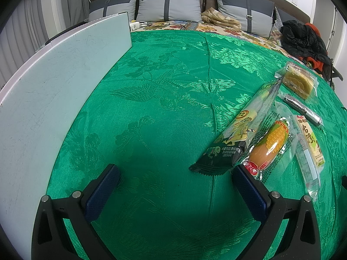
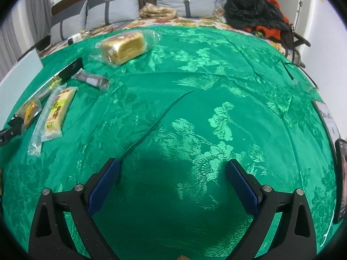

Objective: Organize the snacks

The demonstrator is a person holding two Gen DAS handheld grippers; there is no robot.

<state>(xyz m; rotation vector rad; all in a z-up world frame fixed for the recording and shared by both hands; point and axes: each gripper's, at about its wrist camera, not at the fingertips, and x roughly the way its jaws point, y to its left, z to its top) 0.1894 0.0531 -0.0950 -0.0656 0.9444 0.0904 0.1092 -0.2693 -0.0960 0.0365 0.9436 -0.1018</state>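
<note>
All positions are given relative to the long dinosaur-print snack packet point(image 1: 240, 130), which lies diagonally on the cloth-covered surface point(image 1: 162, 112). Directly to its right, overlapping its edge, lies the corn sausage packet point(image 1: 269, 147). Further right lies the flat biscuit packet point(image 1: 310, 143). Behind the sausage packet, just right of the dinosaur packet's far end, lies a small dark wrapped bar point(image 1: 303, 110). The wrapped cake slice point(image 1: 300, 82) lies behind that bar, beside the packet's far tip. Well to the left, a flat board point(image 1: 54, 99) lies along the surface edge. Cushions point(image 1: 171, 4) stand far behind, with a heap of clothing point(image 1: 303, 39) behind and to the right.
</note>
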